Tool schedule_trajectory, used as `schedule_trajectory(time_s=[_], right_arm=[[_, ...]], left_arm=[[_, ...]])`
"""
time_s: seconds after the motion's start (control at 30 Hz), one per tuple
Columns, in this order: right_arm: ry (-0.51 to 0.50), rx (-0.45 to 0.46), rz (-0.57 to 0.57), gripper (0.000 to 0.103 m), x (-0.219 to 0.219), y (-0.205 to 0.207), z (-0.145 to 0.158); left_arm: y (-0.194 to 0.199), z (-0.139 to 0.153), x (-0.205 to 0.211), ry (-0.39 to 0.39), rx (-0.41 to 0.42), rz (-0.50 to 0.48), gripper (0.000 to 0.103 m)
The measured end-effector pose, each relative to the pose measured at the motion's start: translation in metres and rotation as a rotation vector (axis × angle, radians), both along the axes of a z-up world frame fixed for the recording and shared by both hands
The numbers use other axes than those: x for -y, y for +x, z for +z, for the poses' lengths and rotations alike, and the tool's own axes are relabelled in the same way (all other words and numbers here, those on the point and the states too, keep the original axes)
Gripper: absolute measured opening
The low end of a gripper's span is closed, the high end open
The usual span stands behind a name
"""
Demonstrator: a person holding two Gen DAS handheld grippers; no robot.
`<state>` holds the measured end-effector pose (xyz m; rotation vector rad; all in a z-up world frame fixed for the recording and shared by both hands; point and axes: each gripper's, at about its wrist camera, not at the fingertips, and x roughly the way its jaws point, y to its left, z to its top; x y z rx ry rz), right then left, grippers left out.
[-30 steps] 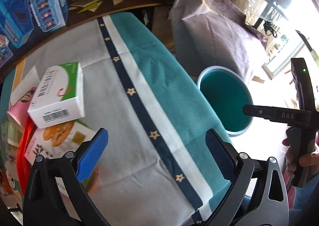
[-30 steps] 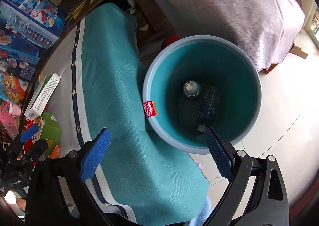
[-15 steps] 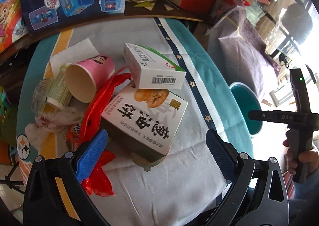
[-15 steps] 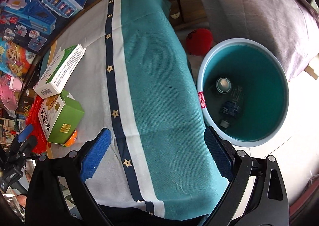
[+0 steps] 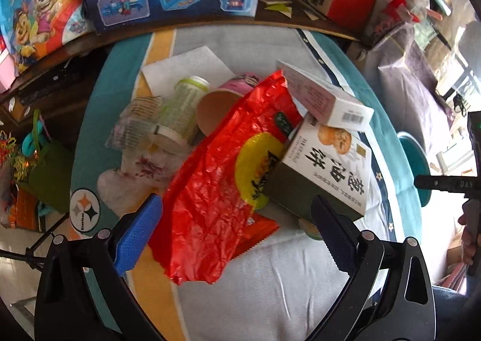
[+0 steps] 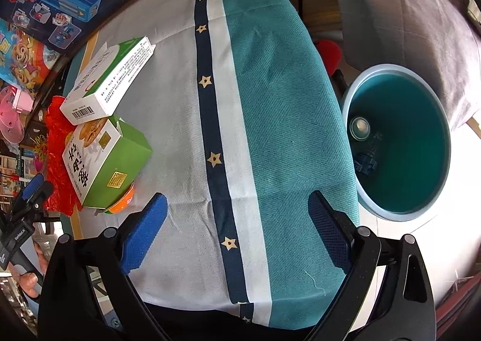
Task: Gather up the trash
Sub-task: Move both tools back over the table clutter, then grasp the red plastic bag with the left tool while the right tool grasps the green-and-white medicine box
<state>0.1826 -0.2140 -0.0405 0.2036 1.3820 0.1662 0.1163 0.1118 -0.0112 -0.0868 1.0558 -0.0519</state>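
The left gripper (image 5: 237, 229) is seen with its jaws spread wide and nothing between them, at the bottom of the left wrist view above a crumpled red wrapper (image 5: 222, 178). The wrapper lies at the centre of the frame on the tablecloth (image 5: 270, 296), within a heap of trash. Against its right edge a green-sided biscuit box (image 5: 324, 172) is leaned, and a white carton (image 5: 324, 97) is laid across the top of that box. Above and left of the wrapper a pink paper cup (image 5: 222, 103) is tipped on its side beside a pale green can (image 5: 183, 106), with crumpled clear plastic (image 5: 135, 127) to their left.

The right gripper (image 6: 237, 232) is likewise released and empty, low in the right wrist view over the striped cloth. The teal bin (image 6: 399, 142) is found on the floor at the right of that frame, beside the table edge, with a can (image 6: 360, 127) and a dark bottle (image 6: 365, 162) inside it. The trash heap is seen at the left of the frame, well apart from the bin.
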Motion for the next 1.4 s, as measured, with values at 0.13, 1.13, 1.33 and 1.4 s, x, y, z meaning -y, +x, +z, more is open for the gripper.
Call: schedule_trajectory(time_s=[0.13,1.13,1.33,1.4], right_arm=[[-0.015,-0.004,0.004,0.091,-0.006,0.001,0.000],[-0.121,0.046,0.078,0.091,-0.068,0.037,0.039],[-0.115,0.111,0.142,0.091,-0.103,0.070,0.063],[-0.115,0.119,0.178,0.091,-0.121,0.083,0.065]], left_arm=[[0.001,0.004,-0.013,0.037,0.018,-0.004,0.099],[0.020,-0.034,0.001,-0.127,-0.001,-0.168,0.007],[0.016,0.013,-0.020,-0.144,0.136,-0.096,0.007],[0.020,0.020,-0.028,-0.146,0.158,-0.064,0.007]])
